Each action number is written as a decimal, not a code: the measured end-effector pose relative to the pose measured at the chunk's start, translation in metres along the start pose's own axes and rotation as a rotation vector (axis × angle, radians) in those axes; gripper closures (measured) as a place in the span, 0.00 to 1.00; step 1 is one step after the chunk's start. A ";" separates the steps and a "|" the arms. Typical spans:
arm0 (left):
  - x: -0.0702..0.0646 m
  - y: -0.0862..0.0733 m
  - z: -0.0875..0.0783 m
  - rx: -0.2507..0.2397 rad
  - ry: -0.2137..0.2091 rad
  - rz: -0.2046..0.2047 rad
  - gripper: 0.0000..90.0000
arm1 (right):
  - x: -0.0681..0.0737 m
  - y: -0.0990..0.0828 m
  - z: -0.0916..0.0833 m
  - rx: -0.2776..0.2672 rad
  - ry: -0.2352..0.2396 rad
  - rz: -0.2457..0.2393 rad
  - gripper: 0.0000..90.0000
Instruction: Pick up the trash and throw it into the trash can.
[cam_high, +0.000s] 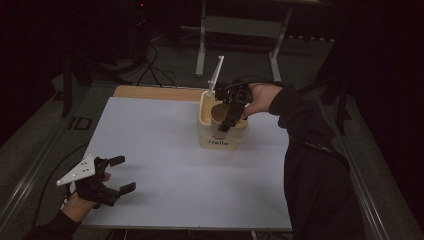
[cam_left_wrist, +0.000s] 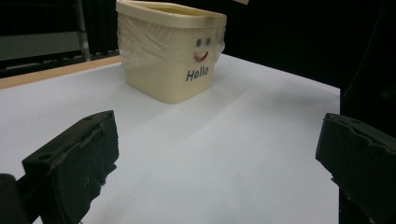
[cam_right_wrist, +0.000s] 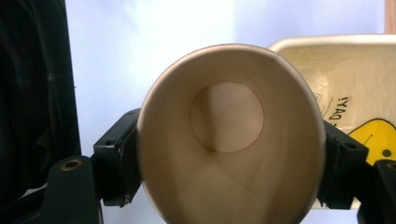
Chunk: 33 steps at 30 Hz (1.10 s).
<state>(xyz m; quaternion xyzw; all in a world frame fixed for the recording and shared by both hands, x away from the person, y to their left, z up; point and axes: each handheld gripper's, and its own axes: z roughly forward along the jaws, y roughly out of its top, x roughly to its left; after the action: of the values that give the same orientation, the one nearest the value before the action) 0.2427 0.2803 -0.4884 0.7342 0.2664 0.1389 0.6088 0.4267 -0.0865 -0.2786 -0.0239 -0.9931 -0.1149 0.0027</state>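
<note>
A cream plastic tub with "Hello" and a smiling face printed on it stands at the back middle of the white table top. My right gripper is shut on a brown paper cup and holds it at the tub's mouth. In the right gripper view the cup is squeezed oval between the jaws, its empty inside faces the camera, and the tub lies behind it on the right. My left gripper rests open near the front left corner, nothing between its jaws. The left gripper faces the tub.
A strip of bare wood shows along the table's far edge. Behind it stand the metal legs of another table and cables on the dark floor. The person's dark sleeve and body cover the table's right side.
</note>
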 end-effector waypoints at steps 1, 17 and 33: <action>0.000 0.000 0.000 0.000 0.000 -0.001 0.00 | -0.001 0.000 0.000 0.001 -0.005 -0.004 0.26; 0.001 -0.001 0.000 0.001 -0.004 -0.009 0.00 | -0.024 0.009 -0.024 -0.024 -0.013 0.002 0.26; 0.000 -0.002 -0.001 0.006 -0.005 -0.009 0.00 | -0.042 0.011 -0.040 -0.039 -0.030 0.010 0.27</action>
<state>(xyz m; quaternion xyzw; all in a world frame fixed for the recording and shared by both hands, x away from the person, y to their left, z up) 0.2417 0.2809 -0.4899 0.7351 0.2686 0.1335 0.6080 0.4696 -0.0870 -0.2381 -0.0307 -0.9904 -0.1341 -0.0120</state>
